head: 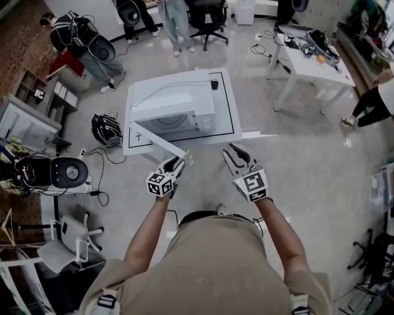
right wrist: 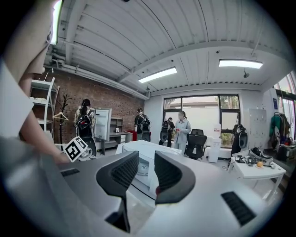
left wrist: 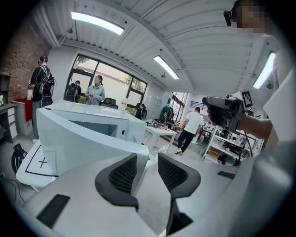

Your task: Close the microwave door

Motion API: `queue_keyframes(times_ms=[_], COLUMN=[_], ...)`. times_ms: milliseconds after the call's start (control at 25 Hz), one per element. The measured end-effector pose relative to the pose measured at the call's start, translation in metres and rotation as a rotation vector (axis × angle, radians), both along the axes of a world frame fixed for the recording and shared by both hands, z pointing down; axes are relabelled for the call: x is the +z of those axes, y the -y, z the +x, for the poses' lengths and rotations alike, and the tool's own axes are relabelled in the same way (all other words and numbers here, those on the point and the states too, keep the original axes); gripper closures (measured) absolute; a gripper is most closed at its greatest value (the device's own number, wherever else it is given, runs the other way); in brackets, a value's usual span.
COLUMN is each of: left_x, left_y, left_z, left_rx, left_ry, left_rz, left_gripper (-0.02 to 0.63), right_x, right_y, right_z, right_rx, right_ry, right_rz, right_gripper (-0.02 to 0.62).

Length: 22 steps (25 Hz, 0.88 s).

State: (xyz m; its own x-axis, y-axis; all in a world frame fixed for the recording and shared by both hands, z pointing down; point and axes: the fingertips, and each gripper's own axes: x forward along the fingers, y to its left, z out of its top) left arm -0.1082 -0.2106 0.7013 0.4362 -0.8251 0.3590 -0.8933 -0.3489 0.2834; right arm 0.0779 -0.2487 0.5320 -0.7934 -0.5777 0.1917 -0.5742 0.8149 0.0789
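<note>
A white microwave (head: 178,111) stands on a low white table (head: 229,101) marked with a black outline. Its door (head: 157,140) hangs open, swung out toward me on the left. My left gripper (head: 178,161) is at the door's free edge, jaws a narrow gap apart. In the left gripper view the door panel (left wrist: 83,143) fills the left side and its edge shows just past the left gripper (left wrist: 147,159); whether they touch I cannot tell. My right gripper (head: 233,149) hovers to the right of the door, narrowly open and empty. In the right gripper view the right gripper (right wrist: 145,159) faces the microwave (right wrist: 148,147).
A second white table (head: 308,61) with clutter stands at the back right. A black backpack (head: 106,130) and cables lie on the floor left of the microwave table. An office chair (head: 206,18) and standing people are behind; another chair (head: 61,246) is at my left.
</note>
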Motion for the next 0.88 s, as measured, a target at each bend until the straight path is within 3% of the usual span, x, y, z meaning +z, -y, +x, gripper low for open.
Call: queue_keyframes(times_ms=[360,560,880], left_x=[0.002,0.000,-0.005], left_y=[0.043,0.069,0.105], left_z=[0.015,0.013,0.010], left_rx=[0.001,0.004,0.040], left_ry=[-0.015,0.010,-0.010], left_rz=[-0.005,0.009,0.014], left_gripper=[0.471,0.471,0.471], right_x=[-0.004,-0.004,-0.004], right_y=[0.034,0.047,0.062], right_z=[0.006,-0.002,-0.006], right_rx=[-0.004,0.016,0.072], right_ry=[0.009,0.009,-0.006], right_rz=[0.013,0.001,-0.016], right_gripper=[0.483,0.483,0.483])
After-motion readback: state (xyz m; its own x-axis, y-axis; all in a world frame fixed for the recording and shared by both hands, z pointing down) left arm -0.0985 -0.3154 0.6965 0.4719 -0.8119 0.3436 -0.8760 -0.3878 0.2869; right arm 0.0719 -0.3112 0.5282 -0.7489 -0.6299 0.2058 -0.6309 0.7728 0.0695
